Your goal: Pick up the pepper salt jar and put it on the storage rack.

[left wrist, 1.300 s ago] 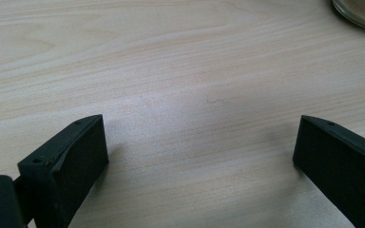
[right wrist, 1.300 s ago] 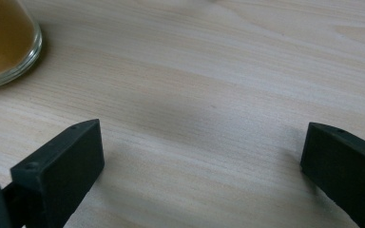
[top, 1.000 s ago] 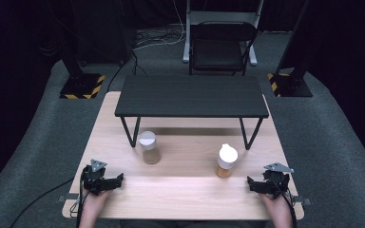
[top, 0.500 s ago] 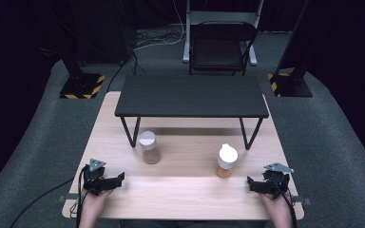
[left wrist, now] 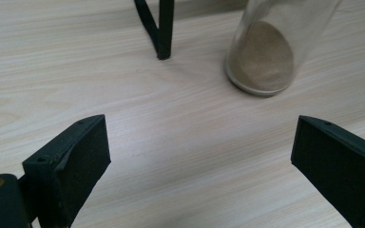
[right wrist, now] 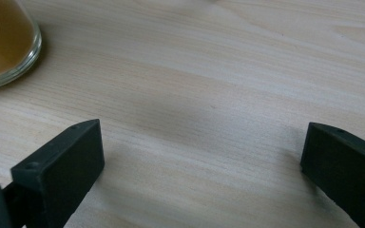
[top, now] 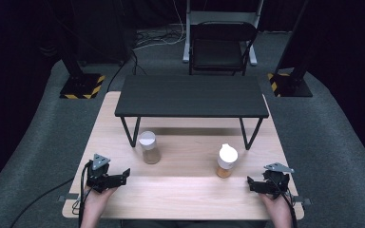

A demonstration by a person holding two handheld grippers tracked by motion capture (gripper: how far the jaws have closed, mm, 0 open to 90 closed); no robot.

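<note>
Pale wood with a fine grain makes up the rectangular table (top: 185, 199), and a low black shelf on thin black metal legs (top: 191, 96) stands across its far half. Just in front of the shelf's left legs stands a clear glass jar with a white lid and light beige powder inside (top: 148, 147); in the left gripper view its base (left wrist: 266, 57) sits close beside one black leg foot (left wrist: 161, 42). Toward the right, in front of the shelf's right legs, stands a clear bottle with a white spouted cap and amber-brown contents (top: 226, 161), upright; its rounded glass base (right wrist: 4, 42) shows at the upper left of the right gripper view. The black left gripper (top: 123, 175) is held low near the table's near-left corner, jaws spread wide with nothing between them. The black right gripper (top: 251, 183) is held near the near-right corner, jaws likewise wide apart over bare wood, the bottle close by.
</note>
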